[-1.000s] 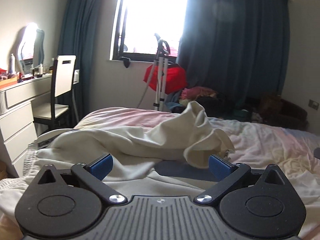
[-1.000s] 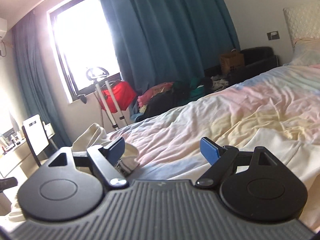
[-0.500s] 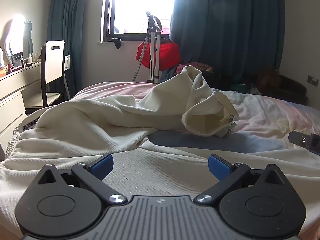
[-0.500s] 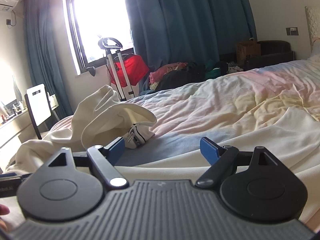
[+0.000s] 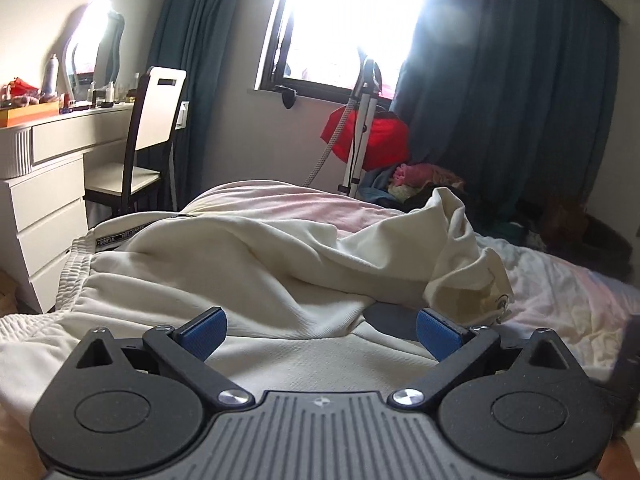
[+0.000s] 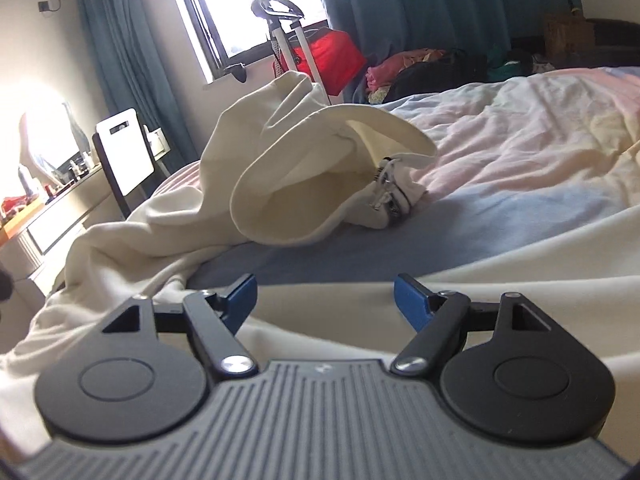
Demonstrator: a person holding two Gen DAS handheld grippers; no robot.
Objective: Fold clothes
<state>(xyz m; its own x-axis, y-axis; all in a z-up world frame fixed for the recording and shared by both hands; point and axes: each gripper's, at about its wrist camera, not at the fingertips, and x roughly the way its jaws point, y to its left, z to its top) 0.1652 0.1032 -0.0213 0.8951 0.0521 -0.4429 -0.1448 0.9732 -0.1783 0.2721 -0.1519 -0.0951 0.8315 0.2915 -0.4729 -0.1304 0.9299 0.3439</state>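
1. Left wrist view: the left tongs (image 5: 318,330) are wide apart and hold nothing. They sit low, just above the near edge of the cream clothes (image 5: 248,268). I think they are low so they can pinch that edge for a fold.
2. The cream clothes lie in a rumpled heap on the bed (image 5: 560,300), not folded yet. One part sticks up like a little hill at the far side.
3. An orange tray (image 5: 24,114) sits on the white bench (image 5: 60,140) at the left, with small things in it, too blurry to name. A chair (image 5: 148,132) stands by the bench.
4. Right wrist view: the right tongs (image 6: 325,300) are also wide apart and empty, close over the near flat part of the cream clothes (image 6: 340,312).
5. A rolled-open end of the cloth (image 6: 320,176) gapes like a cup. It looks empty inside. A shiny metal bit (image 6: 386,184) hangs beside it. It could snag, so I would fold that part gently.
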